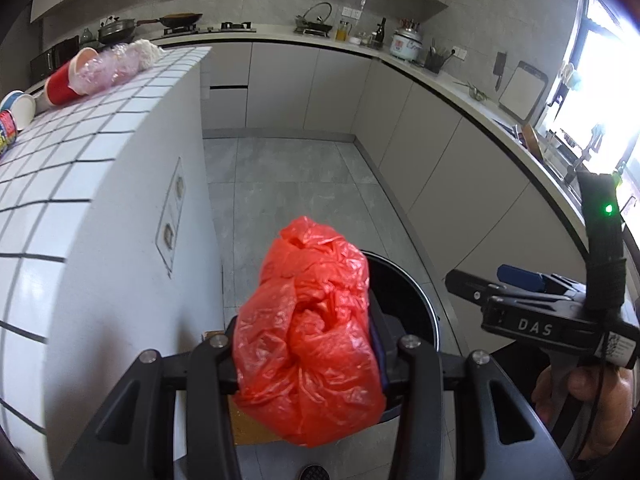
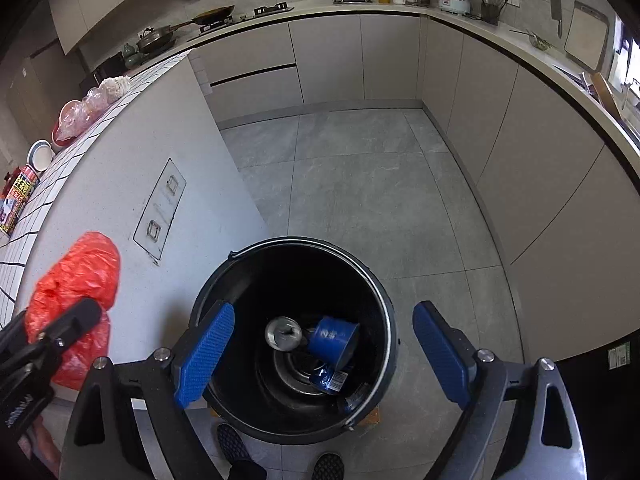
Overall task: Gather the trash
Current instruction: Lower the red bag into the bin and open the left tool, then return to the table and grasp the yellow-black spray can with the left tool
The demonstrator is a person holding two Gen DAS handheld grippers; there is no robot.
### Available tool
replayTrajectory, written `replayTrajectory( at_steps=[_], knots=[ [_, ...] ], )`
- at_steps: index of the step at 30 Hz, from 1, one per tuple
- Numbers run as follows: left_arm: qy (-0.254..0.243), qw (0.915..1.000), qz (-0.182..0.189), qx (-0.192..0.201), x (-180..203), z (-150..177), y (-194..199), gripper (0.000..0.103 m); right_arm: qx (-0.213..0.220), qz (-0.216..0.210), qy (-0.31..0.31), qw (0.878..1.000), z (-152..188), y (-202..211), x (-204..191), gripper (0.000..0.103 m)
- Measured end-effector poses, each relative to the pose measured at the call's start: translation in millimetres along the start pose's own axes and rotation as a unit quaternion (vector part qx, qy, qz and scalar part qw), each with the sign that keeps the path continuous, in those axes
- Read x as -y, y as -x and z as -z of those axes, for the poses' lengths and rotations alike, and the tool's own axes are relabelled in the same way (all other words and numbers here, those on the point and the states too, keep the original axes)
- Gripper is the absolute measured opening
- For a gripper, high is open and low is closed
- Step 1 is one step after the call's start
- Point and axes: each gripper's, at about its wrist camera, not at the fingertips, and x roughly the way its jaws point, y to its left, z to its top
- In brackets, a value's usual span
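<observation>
My left gripper is shut on a crumpled red plastic bag and holds it in the air beside the rim of the black bin. The bag and the left gripper also show at the left of the right wrist view. My right gripper is open and empty, right above the black bin on the floor. Inside the bin lie blue cans and a silver can. More trash lies on the tiled counter: a red cup, a clear plastic bag, a white wad.
A white bowl and a printed can sit at the counter's left edge. The counter's white end wall stands close to the left of the bin. Grey floor lies beyond, ringed by kitchen cabinets. A person's feet are below.
</observation>
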Motion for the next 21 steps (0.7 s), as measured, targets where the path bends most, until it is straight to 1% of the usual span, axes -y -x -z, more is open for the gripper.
replayTrajectory(
  at_steps=[7, 11, 12, 13, 14, 15, 16, 21],
  knots=[
    [0.000, 0.9995, 0.005, -0.030, 16.3, 15.0, -31.8, 0.045, 0.007, 0.009, -0.010, 1.000, 4.4, 4.5, 23.4, 0.092],
    [0.002, 0.9990, 0.006, -0.045, 25.1, 21.7, -41.4, 0.046, 0.009, 0.015, -0.006, 1.000, 5.3, 5.5, 30.0, 0.092],
    [-0.002, 0.9987, 0.005, -0.051, 29.0, 23.0, -45.5, 0.057, 0.009, 0.015, -0.006, 1.000, 4.8, 5.3, 31.2, 0.092],
    [-0.007, 0.9982, -0.004, -0.059, 32.5, 23.9, -50.0, 0.068, 0.009, 0.017, -0.006, 1.000, 4.6, 5.2, 32.9, 0.092],
    [-0.011, 0.9978, -0.023, -0.062, 35.1, 24.4, -52.1, 0.094, 0.009, 0.019, -0.006, 1.000, 4.1, 5.3, 33.9, 0.092],
    [-0.010, 0.9981, -0.035, -0.050, 35.5, 24.1, -48.3, 0.103, 0.010, 0.021, -0.008, 1.000, 3.2, 5.9, 34.9, 0.092],
    [-0.004, 0.9987, -0.035, -0.036, 36.1, 23.4, -43.3, 0.103, 0.011, 0.023, -0.009, 1.000, 3.1, 6.9, 35.2, 0.092],
    [0.004, 0.9989, -0.044, -0.018, 35.3, 9.5, -27.7, 0.103, 0.020, 0.026, -0.011, 0.999, -3.4, 12.4, 35.8, 0.094]
  ],
)
